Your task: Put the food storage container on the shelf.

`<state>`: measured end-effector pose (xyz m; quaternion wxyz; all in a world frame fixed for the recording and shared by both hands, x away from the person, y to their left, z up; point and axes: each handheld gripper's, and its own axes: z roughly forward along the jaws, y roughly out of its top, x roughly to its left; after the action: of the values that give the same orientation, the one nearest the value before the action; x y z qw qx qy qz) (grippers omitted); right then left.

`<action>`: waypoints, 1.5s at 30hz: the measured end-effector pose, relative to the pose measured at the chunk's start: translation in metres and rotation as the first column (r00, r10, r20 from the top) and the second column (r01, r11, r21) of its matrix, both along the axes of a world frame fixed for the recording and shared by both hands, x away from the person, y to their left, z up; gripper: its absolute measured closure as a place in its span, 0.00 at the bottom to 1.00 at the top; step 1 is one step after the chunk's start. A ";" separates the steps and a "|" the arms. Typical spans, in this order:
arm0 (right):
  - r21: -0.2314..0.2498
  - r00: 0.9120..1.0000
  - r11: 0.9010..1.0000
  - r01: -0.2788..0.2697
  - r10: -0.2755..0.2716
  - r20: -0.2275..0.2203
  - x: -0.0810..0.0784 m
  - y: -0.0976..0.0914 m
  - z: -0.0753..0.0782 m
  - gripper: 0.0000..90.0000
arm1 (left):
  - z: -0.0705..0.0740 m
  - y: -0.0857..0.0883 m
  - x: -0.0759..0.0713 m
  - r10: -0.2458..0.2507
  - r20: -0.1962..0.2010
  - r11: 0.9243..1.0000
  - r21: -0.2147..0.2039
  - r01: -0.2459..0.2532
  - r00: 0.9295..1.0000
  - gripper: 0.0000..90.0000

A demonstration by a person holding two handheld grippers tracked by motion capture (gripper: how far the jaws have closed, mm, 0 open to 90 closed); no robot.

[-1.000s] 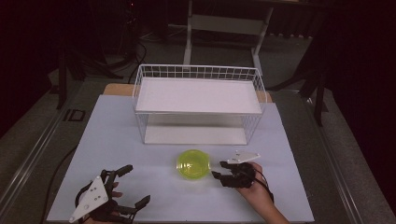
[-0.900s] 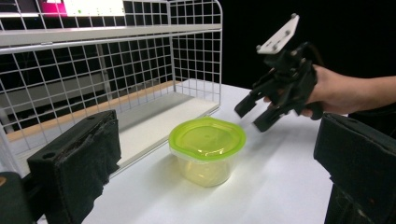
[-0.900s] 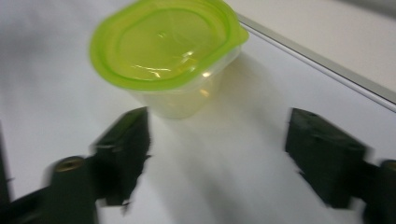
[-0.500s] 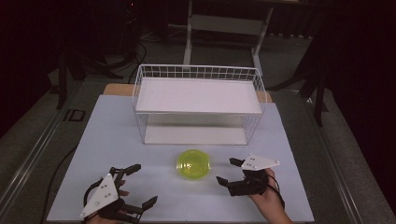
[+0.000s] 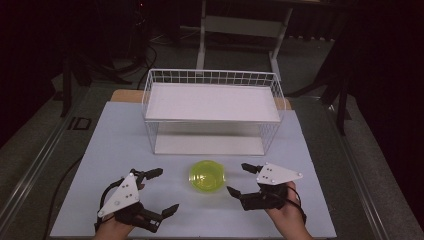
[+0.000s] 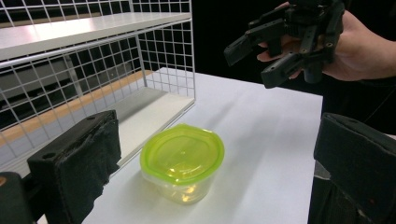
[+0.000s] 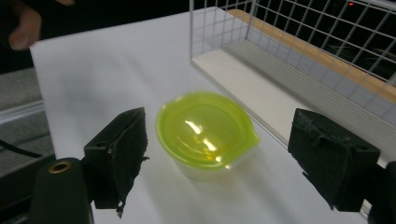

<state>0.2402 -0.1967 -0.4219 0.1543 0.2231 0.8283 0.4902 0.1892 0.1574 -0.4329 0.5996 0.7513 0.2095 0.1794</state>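
We find the yellow-green lidded container (image 5: 206, 175) standing upright on the white counter (image 5: 115, 145), in the near half and about midway across, just in front of the white wire rack (image 5: 212, 111). Its lid is on, and a small tab juts from the lid rim in the right gripper view.

We see the right gripper (image 5: 239, 179) just to the right of the container, held in the person's right hand (image 5: 287, 212), with its fingers (image 5: 250, 167) pointing left toward the container. The fingers stand wide apart, having just been opening, and nothing is between them. In the right gripper view the container (image 7: 205, 133) lies ahead of the two black pads (image 7: 119, 154), centred in the gap between them but beyond their tips and touching neither. In the left gripper view the right gripper (image 6: 261, 60) hangs clear above the counter, apart from the container.

We see the left gripper (image 5: 160, 192) near the front left edge of the counter, farther from the container than the right one. Its fingers (image 5: 150, 173) are spread apart and hold nothing. In the left gripper view the container (image 6: 183, 161) sits ahead between the two pads (image 6: 77, 163), clear of both, with the rack's lower shelf just beside it on the left.
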 end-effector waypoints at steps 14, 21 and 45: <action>0.051 1.000 0.999 0.002 -0.003 0.019 0.016 0.013 0.016 0.19 | 0.014 -0.024 0.029 -0.001 -0.047 1.000 -0.006 0.001 0.999 0.02; 0.075 0.996 0.994 0.078 -0.074 -0.058 0.034 0.014 0.004 0.16 | 0.007 -0.035 0.045 0.079 -0.086 0.994 0.084 -0.072 0.993 0.02; 0.049 0.964 0.984 0.174 -0.160 -0.211 0.062 0.027 -0.050 0.20 | -0.049 -0.046 0.082 0.212 -0.360 0.977 0.075 -0.199 0.909 0.16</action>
<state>0.3022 -0.1696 -0.4720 0.1011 0.3467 0.8012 0.4771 0.2708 0.1112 -0.4816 0.5138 0.7562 0.3919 0.1024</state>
